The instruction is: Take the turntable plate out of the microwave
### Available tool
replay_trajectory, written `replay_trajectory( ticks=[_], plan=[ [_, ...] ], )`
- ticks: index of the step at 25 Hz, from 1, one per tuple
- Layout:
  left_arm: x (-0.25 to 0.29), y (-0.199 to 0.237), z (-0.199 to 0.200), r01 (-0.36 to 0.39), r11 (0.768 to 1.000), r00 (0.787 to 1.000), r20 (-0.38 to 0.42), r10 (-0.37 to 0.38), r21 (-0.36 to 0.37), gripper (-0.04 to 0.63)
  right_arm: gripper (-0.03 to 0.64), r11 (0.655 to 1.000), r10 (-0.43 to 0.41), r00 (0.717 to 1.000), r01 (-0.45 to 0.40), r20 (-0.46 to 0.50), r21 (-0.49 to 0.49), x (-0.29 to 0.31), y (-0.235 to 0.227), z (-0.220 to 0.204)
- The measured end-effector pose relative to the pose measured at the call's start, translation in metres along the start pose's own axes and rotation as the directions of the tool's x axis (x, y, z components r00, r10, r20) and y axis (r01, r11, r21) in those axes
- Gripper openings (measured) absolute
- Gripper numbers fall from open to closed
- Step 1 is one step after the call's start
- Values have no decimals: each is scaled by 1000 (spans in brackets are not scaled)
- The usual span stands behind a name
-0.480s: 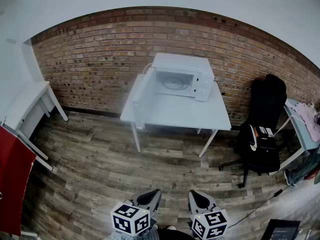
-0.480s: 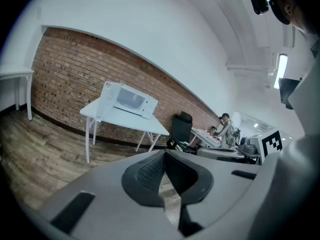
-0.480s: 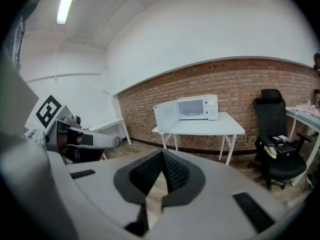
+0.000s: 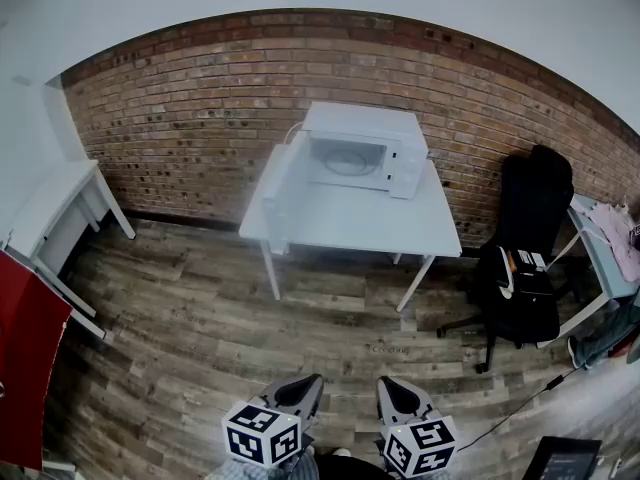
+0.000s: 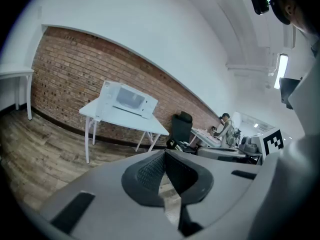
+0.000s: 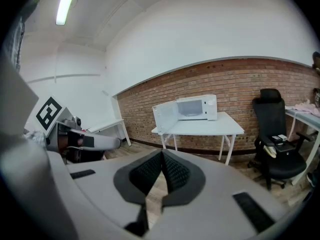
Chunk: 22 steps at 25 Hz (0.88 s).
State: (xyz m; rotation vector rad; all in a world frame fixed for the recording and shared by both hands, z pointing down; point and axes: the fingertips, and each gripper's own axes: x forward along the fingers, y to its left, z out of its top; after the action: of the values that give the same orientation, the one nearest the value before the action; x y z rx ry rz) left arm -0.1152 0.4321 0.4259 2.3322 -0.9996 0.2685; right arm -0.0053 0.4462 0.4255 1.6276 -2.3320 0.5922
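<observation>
Little has moved since the earlier frame. The table and microwave sit a shade higher in the head view. Both grippers hold the same spot at the bottom edge.

Head view: the microwave [image 4: 362, 148] stands at the back of the white table [image 4: 370, 230], against the brick wall [image 4: 180, 108]. Its door [image 4: 281, 193] is swung wide to the left. The turntable plate [image 4: 350, 163] lies inside the cavity, a pale disc on its floor. The left gripper [image 4: 305, 388] and right gripper [image 4: 393, 388] sit side by side, well apart from the table, with bare plank floor [image 4: 200, 328] between. A black office chair [image 4: 525, 258] stands to the right of the table.

Left gripper view: the jaws are pressed together with nothing between the pads. The microwave shows far off, beyond the jaw tips.

Right gripper view: the jaws are likewise closed and empty. We look straight into the open cavity, and the plate shows faintly on its floor.

Step in hand, as we judge it: the approach. The door is already open and the plate is untouched. The next move calls for walking up to the table and opening at least one pair of jaws. Then we would reach in low to catch the plate's rim and lift it clear of its hub before drawing it out.
</observation>
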Motion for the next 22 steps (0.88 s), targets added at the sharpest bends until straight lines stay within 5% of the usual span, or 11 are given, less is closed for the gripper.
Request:
replay_trajectory(
  ticks=[22],
  plan=[
    [16, -38, -1, -31, 1000, 999, 31, 31, 0, 5, 17, 999, -18, 999, 16, 41, 51, -31, -43, 2]
  ],
)
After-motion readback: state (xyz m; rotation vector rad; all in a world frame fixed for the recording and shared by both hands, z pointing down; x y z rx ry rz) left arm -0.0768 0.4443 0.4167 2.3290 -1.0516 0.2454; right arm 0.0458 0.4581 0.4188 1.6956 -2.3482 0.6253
